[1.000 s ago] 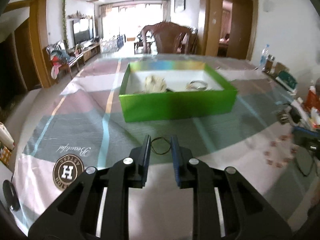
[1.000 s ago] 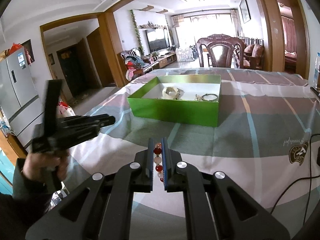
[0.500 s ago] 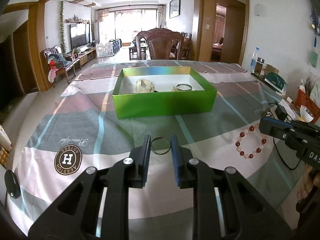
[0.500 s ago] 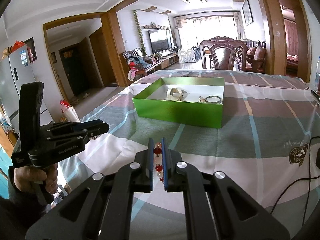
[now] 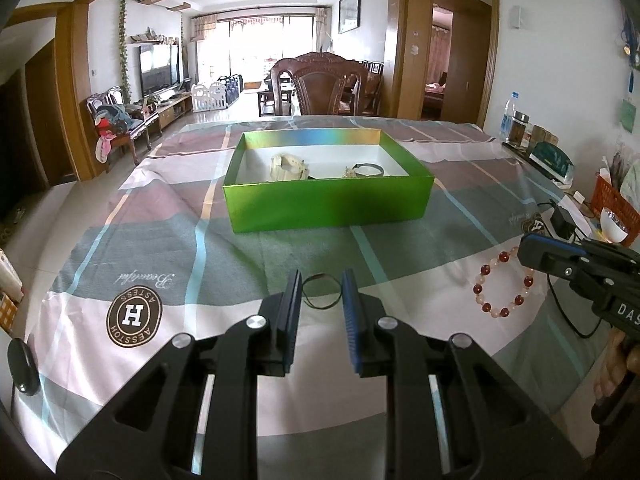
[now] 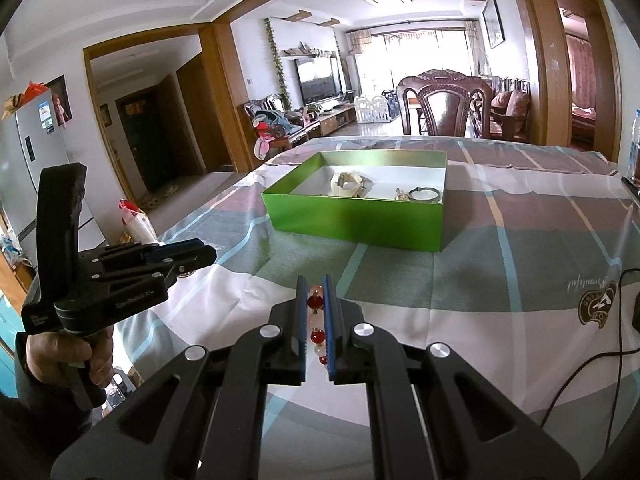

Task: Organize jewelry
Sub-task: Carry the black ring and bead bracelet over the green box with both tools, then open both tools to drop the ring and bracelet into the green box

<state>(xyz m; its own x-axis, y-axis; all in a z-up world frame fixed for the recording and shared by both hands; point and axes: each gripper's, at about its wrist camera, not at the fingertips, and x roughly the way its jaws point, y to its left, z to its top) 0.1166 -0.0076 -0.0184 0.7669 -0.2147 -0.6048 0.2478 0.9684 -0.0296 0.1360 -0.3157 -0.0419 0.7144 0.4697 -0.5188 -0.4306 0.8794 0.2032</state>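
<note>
A green box [image 5: 328, 204] stands on the checked tablecloth and holds a cream bracelet [image 5: 286, 167] and a dark bangle [image 5: 368, 169]. It also shows in the right wrist view [image 6: 360, 220]. My left gripper [image 5: 320, 292] is shut on a thin dark ring [image 5: 320, 291], held above the cloth in front of the box. My right gripper [image 6: 316, 300] is shut on a red and pink bead bracelet [image 6: 316, 320]. The bracelet hangs from it at the right in the left wrist view [image 5: 500, 292]. The left gripper also shows in the right wrist view [image 6: 176, 256].
A wooden chair [image 5: 320, 88] stands behind the table's far edge. Bottles, a red basket [image 5: 616, 204] and a white bowl crowd the right edge. A black cable [image 6: 592, 360] lies on the cloth at the right. A black round object [image 5: 22, 368] sits at the left edge.
The left gripper has drawn back from the box and risen. The right gripper with the bead bracelet has come into its view at the right. Both grips are unchanged.
</note>
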